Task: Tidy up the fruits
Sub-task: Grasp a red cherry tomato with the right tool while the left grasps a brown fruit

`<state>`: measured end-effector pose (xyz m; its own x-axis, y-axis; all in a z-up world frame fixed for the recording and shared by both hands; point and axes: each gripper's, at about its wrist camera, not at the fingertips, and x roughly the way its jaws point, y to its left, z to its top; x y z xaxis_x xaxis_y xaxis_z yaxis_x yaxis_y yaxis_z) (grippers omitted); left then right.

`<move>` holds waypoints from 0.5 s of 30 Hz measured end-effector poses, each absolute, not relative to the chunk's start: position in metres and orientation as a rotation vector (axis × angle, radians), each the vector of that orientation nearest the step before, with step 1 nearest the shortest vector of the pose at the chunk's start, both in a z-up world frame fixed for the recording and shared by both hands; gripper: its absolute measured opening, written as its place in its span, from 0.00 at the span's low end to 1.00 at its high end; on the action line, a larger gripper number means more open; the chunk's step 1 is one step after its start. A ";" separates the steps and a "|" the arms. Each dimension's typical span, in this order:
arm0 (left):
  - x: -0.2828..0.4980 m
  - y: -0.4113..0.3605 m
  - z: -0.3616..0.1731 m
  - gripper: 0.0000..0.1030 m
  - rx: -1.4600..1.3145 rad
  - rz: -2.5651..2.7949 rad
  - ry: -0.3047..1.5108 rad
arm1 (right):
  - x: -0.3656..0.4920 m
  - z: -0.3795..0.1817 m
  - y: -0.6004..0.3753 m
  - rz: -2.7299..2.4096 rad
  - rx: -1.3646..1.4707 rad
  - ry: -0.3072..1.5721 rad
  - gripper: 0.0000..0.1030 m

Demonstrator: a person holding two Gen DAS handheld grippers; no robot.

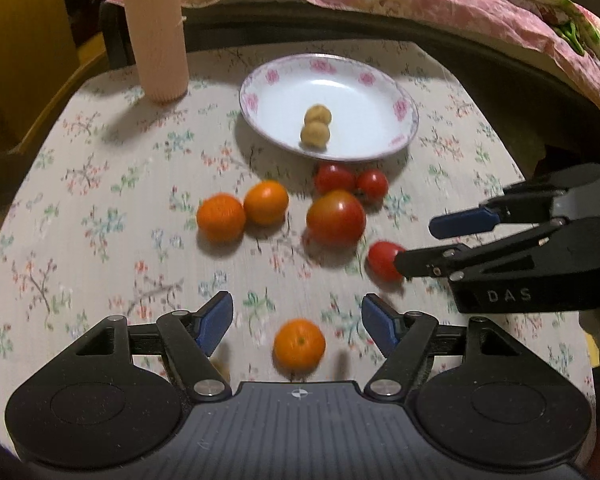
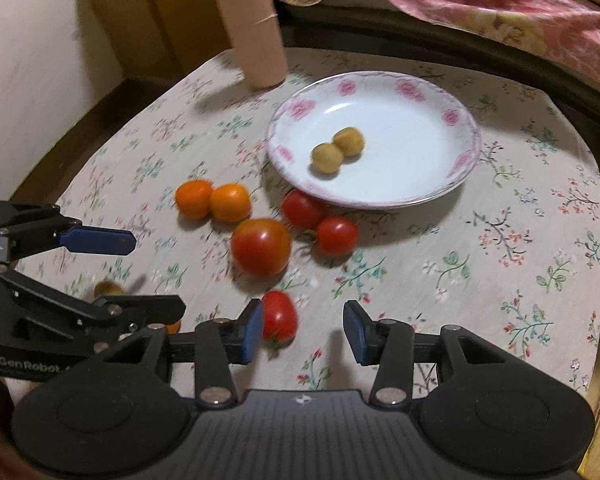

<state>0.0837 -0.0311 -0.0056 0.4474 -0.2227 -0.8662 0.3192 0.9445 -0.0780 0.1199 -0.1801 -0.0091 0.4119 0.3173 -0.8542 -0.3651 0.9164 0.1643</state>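
A small oval tomato (image 2: 279, 315) lies on the floral tablecloth (image 2: 500, 280) between the right gripper's (image 2: 303, 330) parted, unclenched fingers, against the left pad. Beyond crowd a large tomato (image 2: 261, 246), two smaller tomatoes (image 2: 320, 222) and oranges (image 2: 212, 201) before the plate (image 2: 420, 184). The left gripper (image 1: 297, 320) gapes around another orange (image 1: 299, 345).

We are in a home, by the look of it a lived-in room. The tabletop (image 1: 100, 208) wears a flowered cloth, and a china plate (image 1: 260, 92) with pink roses on its rim sits on it among loose fruit. Behind the tabletop we see a pink flowered quilt (image 1: 440, 4) heaped on dark furniture, and to the left a pale wall (image 2: 24, 80) with yellow boxes (image 2: 168, 12) against it.
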 end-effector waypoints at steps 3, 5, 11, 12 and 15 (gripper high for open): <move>0.077 -0.028 -0.009 0.75 0.112 -0.335 1.074 | 0.118 -0.012 -0.175 0.443 -0.079 1.070 0.42; 0.072 -0.023 -0.009 0.75 0.117 -0.329 1.072 | 0.117 -0.013 -0.173 0.446 -0.092 1.070 0.42; 0.064 0.004 -0.013 0.77 0.091 -0.263 1.087 | 0.118 -0.014 -0.171 0.452 -0.107 1.072 0.43; 0.065 0.007 -0.015 0.77 0.091 -0.251 1.089 | 0.119 -0.015 -0.171 0.452 -0.109 1.074 0.43; 0.066 0.013 -0.017 0.77 0.089 -0.233 1.092 | 0.119 -0.017 -0.167 0.455 -0.120 1.077 0.43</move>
